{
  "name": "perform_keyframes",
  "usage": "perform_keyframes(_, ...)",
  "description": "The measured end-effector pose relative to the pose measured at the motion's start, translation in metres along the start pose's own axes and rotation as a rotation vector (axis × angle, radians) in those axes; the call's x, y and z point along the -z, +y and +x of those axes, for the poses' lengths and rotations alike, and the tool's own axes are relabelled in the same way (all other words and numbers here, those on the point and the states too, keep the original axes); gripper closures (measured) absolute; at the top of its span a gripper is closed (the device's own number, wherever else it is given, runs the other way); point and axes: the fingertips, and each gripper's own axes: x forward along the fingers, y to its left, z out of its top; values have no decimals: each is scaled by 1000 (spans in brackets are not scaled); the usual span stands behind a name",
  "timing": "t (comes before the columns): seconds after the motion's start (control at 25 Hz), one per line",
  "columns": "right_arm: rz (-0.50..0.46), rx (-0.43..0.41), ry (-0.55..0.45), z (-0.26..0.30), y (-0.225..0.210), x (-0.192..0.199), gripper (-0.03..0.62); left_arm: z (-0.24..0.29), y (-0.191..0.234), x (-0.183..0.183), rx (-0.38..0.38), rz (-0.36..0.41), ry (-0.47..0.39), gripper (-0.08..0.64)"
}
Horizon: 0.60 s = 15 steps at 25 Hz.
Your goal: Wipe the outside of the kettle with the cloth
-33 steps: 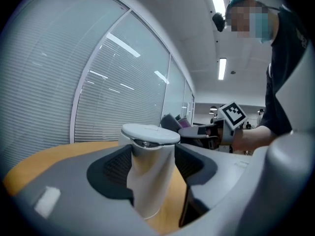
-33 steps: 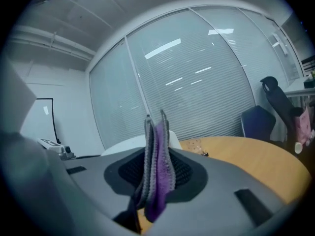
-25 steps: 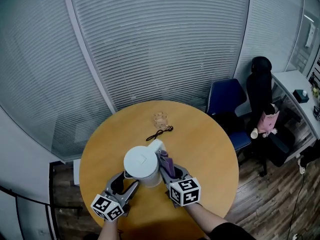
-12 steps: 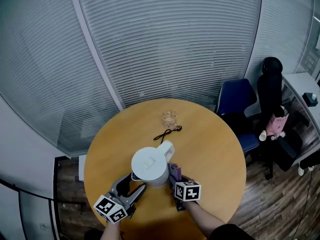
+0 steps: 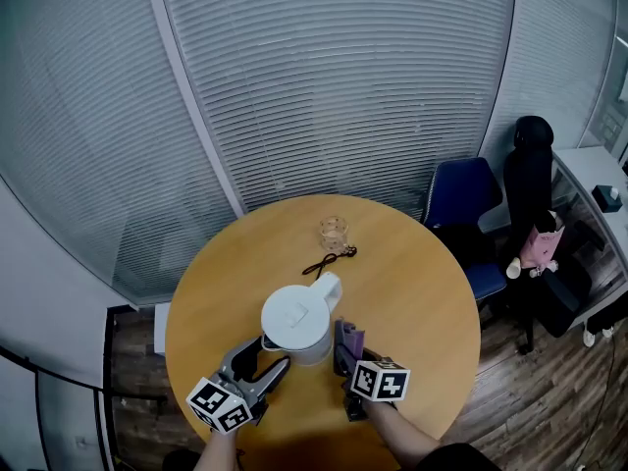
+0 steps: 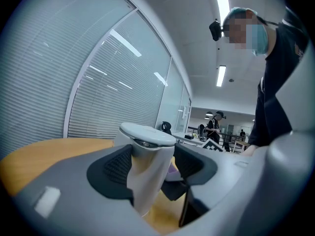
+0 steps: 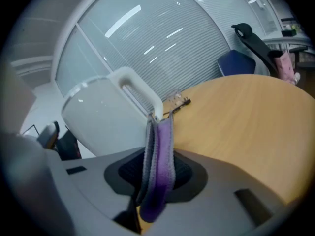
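A white kettle [image 5: 296, 322] stands on the round wooden table [image 5: 412, 292], its looped handle [image 5: 329, 286] pointing far right. My left gripper [image 5: 263, 356] is at the kettle's near-left side, shut on a narrow white part of the kettle [image 6: 146, 176] under the lid rim [image 6: 147, 134]. My right gripper [image 5: 345, 353] is shut on a folded purple cloth [image 5: 350, 340] next to the kettle's right side. In the right gripper view the cloth [image 7: 160, 166] hangs between the jaws, its top edge at the kettle [image 7: 103, 122] near the handle's base [image 7: 140, 92].
A small glass [image 5: 334, 232] and a thin black cord [image 5: 329, 260] lie on the table's far part. A blue chair [image 5: 466, 199], a black chair [image 5: 530, 165] and a pink toy [image 5: 542, 243] are to the right. Blinds cover the glass wall behind.
My right gripper has drawn the cloth slightly toward me along the kettle's right side. The left gripper keeps its hold on the kettle.
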Motion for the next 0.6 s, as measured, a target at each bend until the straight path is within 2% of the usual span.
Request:
perform_keyframes(0.12,51,-69,-117,-33,29,-30,489,0,-5,2,9,-4,3,301)
perform_keyframes(0.32,70,-161,-274,-76,71,-71,489,-4,-16,6,12,-14,3,301)
perform_keyframes(0.52,85,-246,-334,-97,100,-89,489,-10,-24,10,13,-25,-2,301)
perform_keyframes(0.6,84,-245,-338,-97,103,-89,489,-10,-29,10,21,-28,-8,301)
